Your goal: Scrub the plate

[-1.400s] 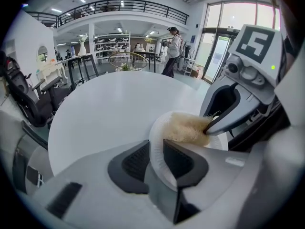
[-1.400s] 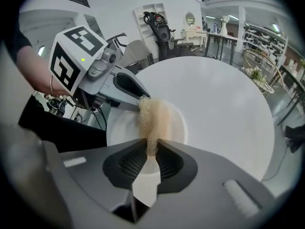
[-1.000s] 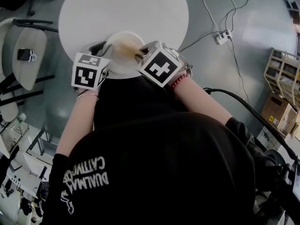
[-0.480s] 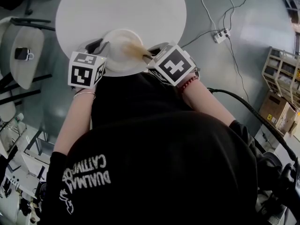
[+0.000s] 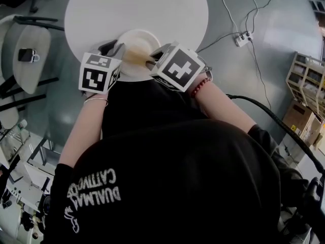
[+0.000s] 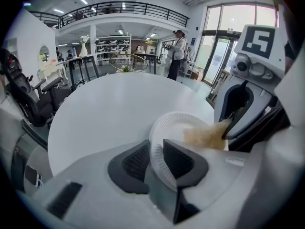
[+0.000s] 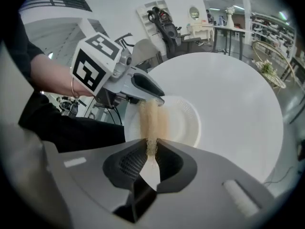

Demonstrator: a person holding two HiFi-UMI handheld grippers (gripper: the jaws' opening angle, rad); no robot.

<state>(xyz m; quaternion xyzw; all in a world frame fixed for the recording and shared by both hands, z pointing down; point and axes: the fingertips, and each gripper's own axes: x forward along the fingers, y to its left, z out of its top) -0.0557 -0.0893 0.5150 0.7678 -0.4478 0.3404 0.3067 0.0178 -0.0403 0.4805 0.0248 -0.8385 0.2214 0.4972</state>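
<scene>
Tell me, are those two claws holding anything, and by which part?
The left gripper clamps the plate by its near rim; the right gripper pinches the tan scrubber by its near end.

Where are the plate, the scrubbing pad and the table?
plate (image 7: 183,123): right gripper view, bare inner surface.
scrubbing pad (image 7: 152,118): right gripper view, its middle.
table (image 5: 137,6): head view, bare top.

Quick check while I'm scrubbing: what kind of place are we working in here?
Probably a large open office or lab hall, not a kitchen: a railed upper balcony runs overhead, tall glass doors stand beyond the round white table, and a power strip with cables lies on the floor.
</scene>
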